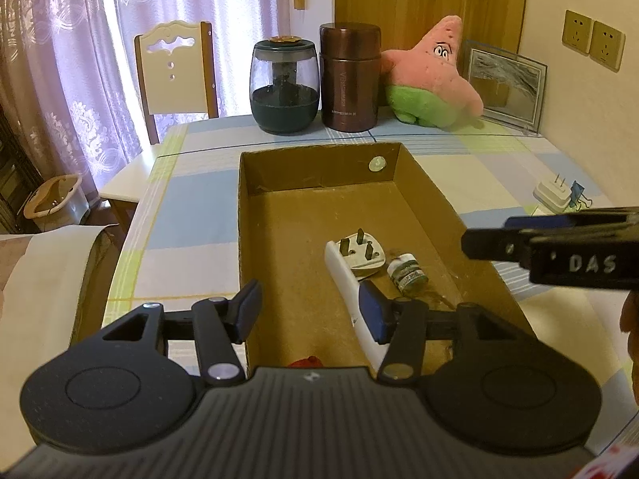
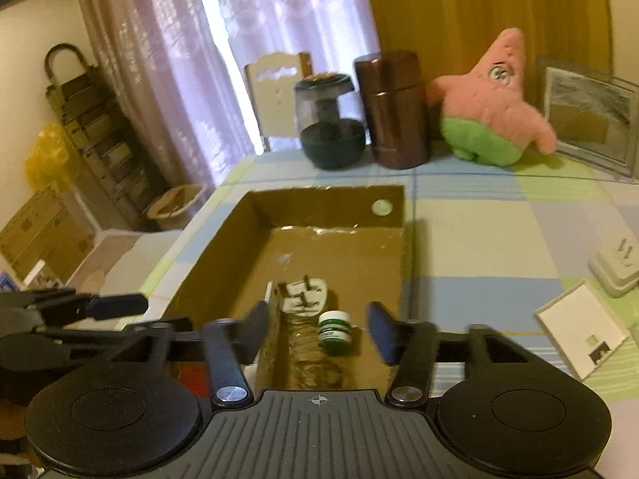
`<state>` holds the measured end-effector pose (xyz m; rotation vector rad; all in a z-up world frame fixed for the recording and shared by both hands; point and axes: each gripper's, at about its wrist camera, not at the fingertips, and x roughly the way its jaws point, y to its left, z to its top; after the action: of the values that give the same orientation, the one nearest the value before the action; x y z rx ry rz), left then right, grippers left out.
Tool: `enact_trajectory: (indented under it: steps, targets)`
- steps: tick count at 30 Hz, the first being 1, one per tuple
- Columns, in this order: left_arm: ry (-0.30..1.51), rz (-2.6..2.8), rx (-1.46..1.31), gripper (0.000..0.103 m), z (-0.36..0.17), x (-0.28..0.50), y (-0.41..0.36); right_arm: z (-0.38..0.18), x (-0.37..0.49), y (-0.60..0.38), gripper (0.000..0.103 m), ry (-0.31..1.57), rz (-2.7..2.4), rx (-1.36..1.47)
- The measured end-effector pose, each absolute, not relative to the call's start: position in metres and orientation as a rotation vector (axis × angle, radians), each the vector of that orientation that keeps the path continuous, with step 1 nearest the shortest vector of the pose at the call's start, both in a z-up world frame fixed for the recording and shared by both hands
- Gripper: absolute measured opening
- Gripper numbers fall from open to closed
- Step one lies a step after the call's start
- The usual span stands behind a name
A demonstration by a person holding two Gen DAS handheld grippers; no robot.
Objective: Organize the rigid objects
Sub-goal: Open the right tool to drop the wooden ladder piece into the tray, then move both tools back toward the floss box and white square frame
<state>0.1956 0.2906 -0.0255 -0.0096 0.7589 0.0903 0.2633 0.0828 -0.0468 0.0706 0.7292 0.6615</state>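
Note:
An open cardboard box (image 1: 255,215) (image 2: 223,239) lies on the checked tablecloth. Inside it lie a white plug adapter (image 1: 359,257) (image 2: 305,293), a long white object (image 1: 351,303) and a small green-labelled bottle (image 1: 408,275) (image 2: 334,329). My left gripper (image 1: 311,311) is open and empty over the box's near end. My right gripper (image 2: 319,329) is open and empty above the bottle; it shows in the left wrist view (image 1: 559,247) at the right. A white charger (image 1: 553,195) (image 2: 615,271) and a blue binder clip (image 1: 578,193) lie on the table to the right of the box.
A dark jar (image 1: 284,84), a brown canister (image 1: 349,78), a pink star plush (image 1: 431,72) and a glass picture frame (image 1: 505,86) stand along the table's far edge. A white card (image 2: 583,331) lies at the right. A chair (image 1: 175,76) stands behind the table.

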Motion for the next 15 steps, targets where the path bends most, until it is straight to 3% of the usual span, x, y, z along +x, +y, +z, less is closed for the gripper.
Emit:
enact_trajectory:
  steps: [15]
  targets:
    - [0.733,0.064,-0.032,0.052,-0.007,0.171,0.255,-0.036,0.226,0.032,0.056,0.759,0.601,0.088]
